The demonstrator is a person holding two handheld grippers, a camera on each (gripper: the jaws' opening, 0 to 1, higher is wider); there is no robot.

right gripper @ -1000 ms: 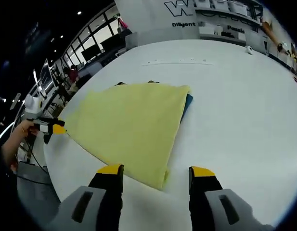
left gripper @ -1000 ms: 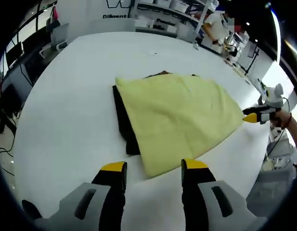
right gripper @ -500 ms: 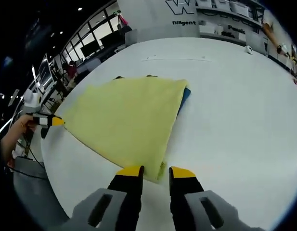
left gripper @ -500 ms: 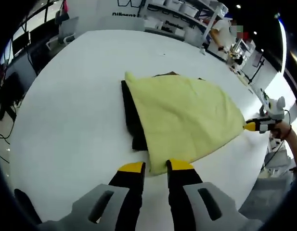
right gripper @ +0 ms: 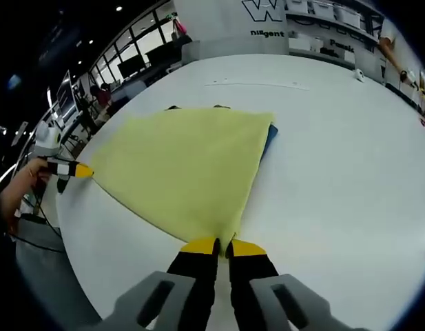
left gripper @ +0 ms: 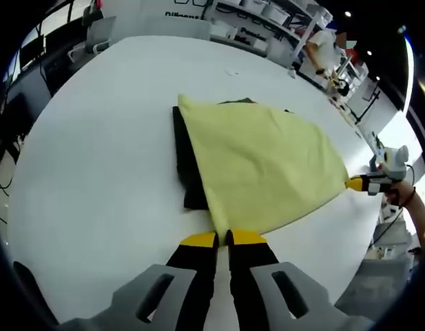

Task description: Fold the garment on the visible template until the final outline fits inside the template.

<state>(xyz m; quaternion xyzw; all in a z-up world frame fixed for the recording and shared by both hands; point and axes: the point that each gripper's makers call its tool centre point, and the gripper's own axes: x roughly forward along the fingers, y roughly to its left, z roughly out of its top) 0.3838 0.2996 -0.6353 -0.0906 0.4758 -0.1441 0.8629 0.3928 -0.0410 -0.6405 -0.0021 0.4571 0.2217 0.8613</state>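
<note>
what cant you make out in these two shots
- Dark template: left gripper view, mostly covered by the yellow cloth; its full outline is hidden.
- Blue edge: right gripper view, a sliver beside the cloth; too little to identify.
- Cloth corner inside the left tongs: hidden by the closed tips.
- Wall lettering: both views, cut off at the top edge.

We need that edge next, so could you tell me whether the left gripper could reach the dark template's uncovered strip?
Probably not yet: the left gripper is shut on the yellow cloth garment; the dark template lies bare nearby.
</note>
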